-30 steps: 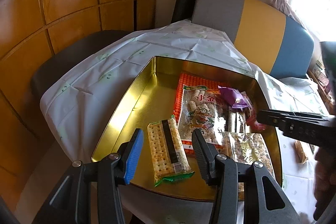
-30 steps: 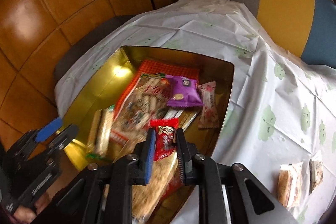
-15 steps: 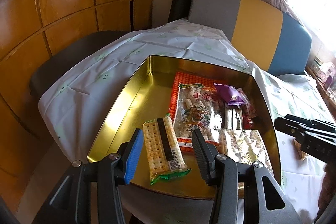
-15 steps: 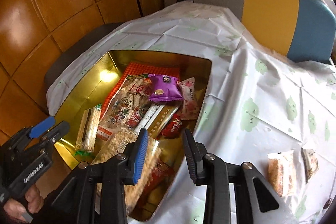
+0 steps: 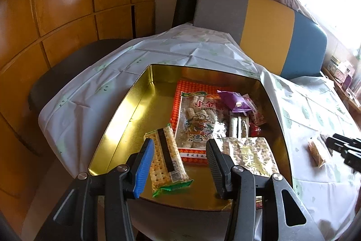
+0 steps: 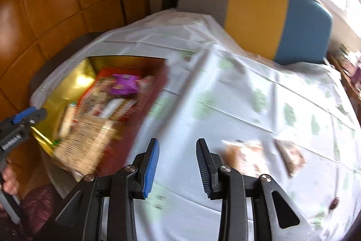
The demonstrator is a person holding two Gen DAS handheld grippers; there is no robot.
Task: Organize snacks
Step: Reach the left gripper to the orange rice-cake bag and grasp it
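Note:
A gold tin tray (image 5: 126,119) on the table holds several snack packs: a cracker pack (image 5: 168,159), a large orange-edged pack (image 5: 196,121), a purple pack (image 5: 234,101), a small red pack (image 5: 255,131) and a puffed-grain bag (image 5: 252,155). My left gripper (image 5: 178,164) is open and empty over the tray's near edge, astride the cracker pack. My right gripper (image 6: 177,164) is open and empty above the tablecloth, right of the tray (image 6: 67,92). Two loose snack packs (image 6: 246,157) (image 6: 291,155) lie on the cloth to its right. The right wrist view is blurred.
The table wears a white cloth with green prints (image 6: 225,94). A grey, yellow and blue bench back (image 5: 259,26) stands behind it. Wooden wall panels (image 5: 67,3) are to the left. A small dark item (image 6: 335,202) lies on the cloth at the right.
My right gripper opened, left the small red pack in the tray, and swung right out over the tablecloth toward the loose packs. My left gripper stayed open over the cracker pack.

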